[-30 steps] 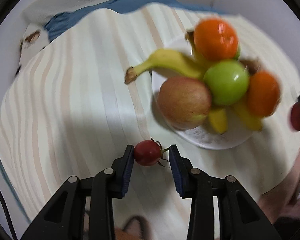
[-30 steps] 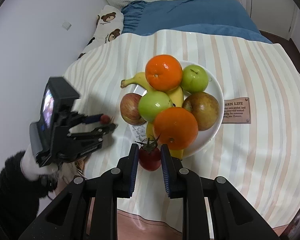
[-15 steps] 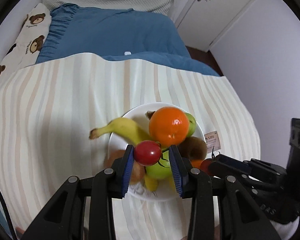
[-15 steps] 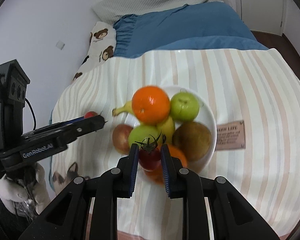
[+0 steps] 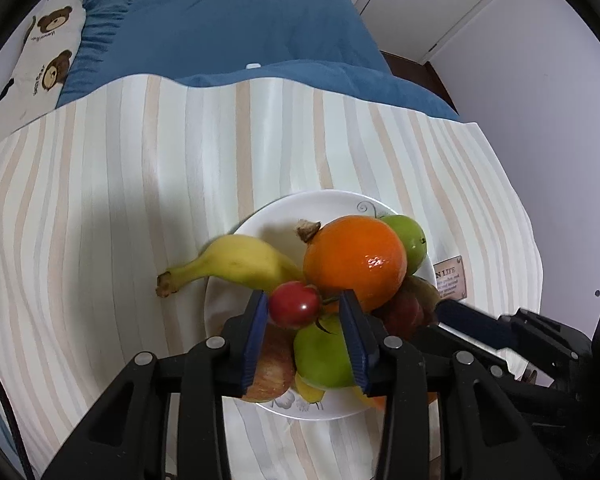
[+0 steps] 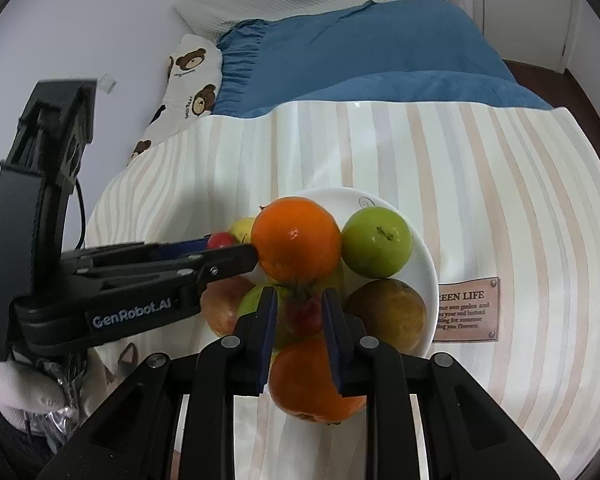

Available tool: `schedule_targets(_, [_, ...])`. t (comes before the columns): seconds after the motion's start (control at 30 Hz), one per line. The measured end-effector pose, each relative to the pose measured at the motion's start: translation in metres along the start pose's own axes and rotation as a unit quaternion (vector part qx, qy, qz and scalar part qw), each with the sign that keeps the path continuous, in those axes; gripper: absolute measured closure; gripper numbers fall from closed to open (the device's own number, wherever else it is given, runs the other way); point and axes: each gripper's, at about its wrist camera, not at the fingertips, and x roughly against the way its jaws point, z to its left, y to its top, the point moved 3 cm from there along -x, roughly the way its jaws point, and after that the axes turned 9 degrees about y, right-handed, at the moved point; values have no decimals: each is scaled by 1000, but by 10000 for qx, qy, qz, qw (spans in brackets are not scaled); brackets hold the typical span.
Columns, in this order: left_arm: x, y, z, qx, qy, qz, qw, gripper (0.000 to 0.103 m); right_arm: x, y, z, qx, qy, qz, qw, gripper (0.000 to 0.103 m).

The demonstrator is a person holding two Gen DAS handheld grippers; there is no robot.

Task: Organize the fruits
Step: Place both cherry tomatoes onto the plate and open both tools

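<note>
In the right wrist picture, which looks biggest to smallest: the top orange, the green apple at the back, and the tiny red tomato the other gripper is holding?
1. Top orange, biggest.
2. Green apple, a bit smaller, though it sits slightly farther back.
3. Tiny red tomato, clearly smallest, and partly hidden by the left gripper.

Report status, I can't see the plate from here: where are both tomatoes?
Left tool shut on small tomato, over plate. Right tool just opening, stemmed tomato loose between its jaws. Top orange crowds both.
</note>
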Motion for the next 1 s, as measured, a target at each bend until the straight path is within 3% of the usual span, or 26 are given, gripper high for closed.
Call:
schedule_targets(0.03, [1, -1, 2, 43, 33, 8, 10000, 66, 0, 1, -1, -31, 8, 14, 10000, 55])
schedule_targets(0.13, [4, -3, 8, 190, -12, -22, 9998, 51, 4, 2, -3, -109, 20, -30, 9999, 43])
schedule_targets(0.2, [8, -4, 11, 221, 83, -102, 9997, 26, 9, 1, -4, -127, -18, -78, 9999, 39])
schedule_targets(0.27, [14, -6, 13, 223, 204, -207, 9993, 16, 16, -1, -4, -117, -137, -95, 9998, 29])
schedule_targets(0.33, [20, -10, 15, 247, 378, -301, 9985, 12, 21, -2, -3, -91, -298, -103, 9995, 12])
schedule_targets(0.37, [24, -13, 17, 255, 463, -358, 9980, 9, 24, -4, -2, -49, -402, -116, 9991, 10])
schedule_targets(0.73, [56, -67, 22, 494, 1105, -756, 9898, 8, 58, -33, 2, 230, -1329, -292, 9904, 3])
schedule_targets(1.0, [102, -98, 11, 555, 1484, -1288, 9789, 8, 94, -62, 21, 385, -1456, -594, 9868, 3])
